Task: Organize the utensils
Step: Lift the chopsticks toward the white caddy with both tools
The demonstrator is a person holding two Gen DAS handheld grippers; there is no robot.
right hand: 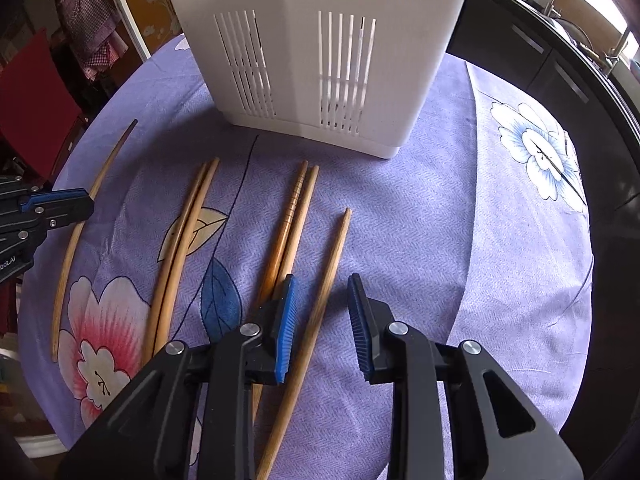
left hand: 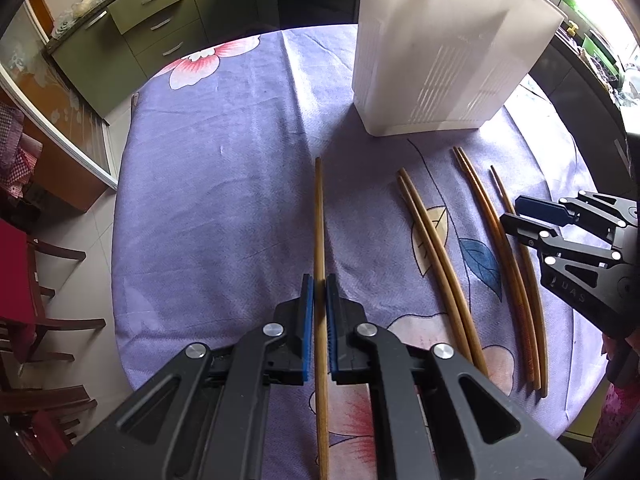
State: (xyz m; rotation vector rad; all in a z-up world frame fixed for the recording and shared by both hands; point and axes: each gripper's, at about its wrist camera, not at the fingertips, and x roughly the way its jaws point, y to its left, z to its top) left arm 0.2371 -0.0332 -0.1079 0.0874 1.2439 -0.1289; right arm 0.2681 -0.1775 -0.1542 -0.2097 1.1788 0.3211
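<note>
On a floral purple tablecloth (left hand: 208,200), our left gripper (left hand: 319,300) pinches one chopstick (left hand: 319,216) for the white slotted utensil holder (left hand: 440,60) beyond. Our right gripper (right hand: 322,308) straddles another chopstick (right hand: 328,268), jaws spread, aligned for grasping.

"UAS" on right claw (left hand: 510,218); "bot.AI" on left claw (right hand: 86,204).
</note>
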